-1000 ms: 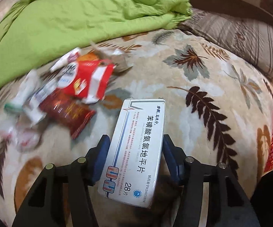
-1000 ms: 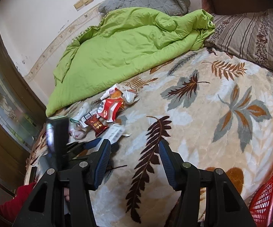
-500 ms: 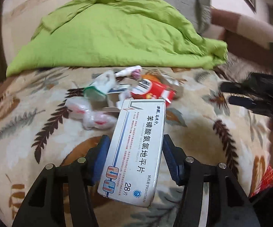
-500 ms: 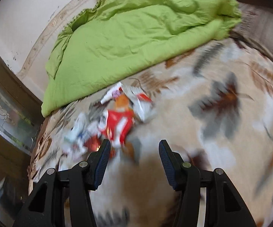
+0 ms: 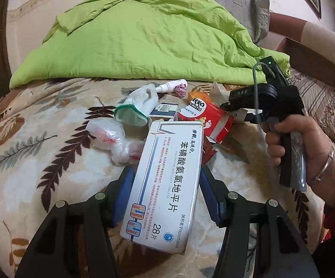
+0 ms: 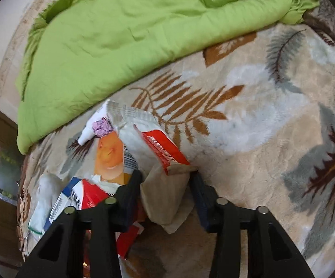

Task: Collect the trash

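My left gripper [image 5: 167, 173] is shut on a white medicine box [image 5: 165, 185] with blue lines and printed text, held above the leaf-patterned blanket [image 5: 39, 153]. Beyond it lies the trash pile: a white glove with a green cuff [image 5: 137, 106], a crumpled plastic bag [image 5: 107, 134], a red packet [image 5: 204, 113], a white tube [image 5: 169, 85] and a pink wad [image 5: 181, 90]. My right gripper [image 6: 167, 180] is open and low over the pile. Its fingers straddle a beige paper piece [image 6: 167, 194] and the end of a torn red-and-white carton [image 6: 160, 146]. An orange packet [image 6: 109, 155] lies to their left.
A rumpled green quilt [image 5: 144, 41] covers the bed behind the pile. A hand [image 5: 288, 143] holds the right gripper's handle at the right of the left wrist view. A striped pillow [image 5: 325, 102] lies far right. Bare blanket [image 6: 271, 139] stretches to the right of the pile.
The left gripper, still holding the box, has drawn back so the pile lies straight ahead. The right gripper has dropped to the pile and now straddles the carton and paper.
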